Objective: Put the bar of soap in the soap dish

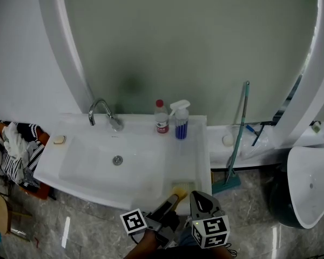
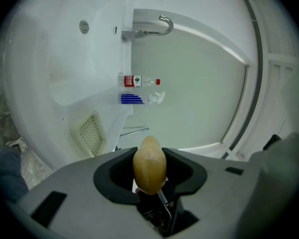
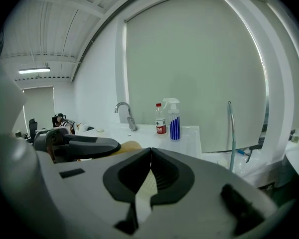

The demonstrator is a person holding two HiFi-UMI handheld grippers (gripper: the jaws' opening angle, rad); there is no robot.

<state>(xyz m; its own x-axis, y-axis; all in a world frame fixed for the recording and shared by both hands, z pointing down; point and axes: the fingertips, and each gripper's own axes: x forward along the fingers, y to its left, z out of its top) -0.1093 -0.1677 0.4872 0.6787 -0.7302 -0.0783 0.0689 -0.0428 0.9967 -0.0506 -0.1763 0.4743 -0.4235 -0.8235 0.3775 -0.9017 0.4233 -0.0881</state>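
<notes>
While the bar of soap [image 2: 149, 166] is gripped between the jaws of the left tool [image 2: 149, 152], it is held just off the front right corner of the white sink [image 1: 97, 169], close to the cream slotted soap dish [image 1: 182, 189] set on that corner, and not in it. The right tool [image 3: 150, 151] is seen closed and empty beside the same corner. Along the sink's back rim, a tap [image 1: 100, 112], a red-capped bottle [image 1: 161, 117] and a blue spray bottle [image 1: 181, 122] are stood.

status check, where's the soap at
Left gripper shut on bar of soap. Right gripper shut, empty. Soap dish on sink corner, empty, unblocked.
</notes>
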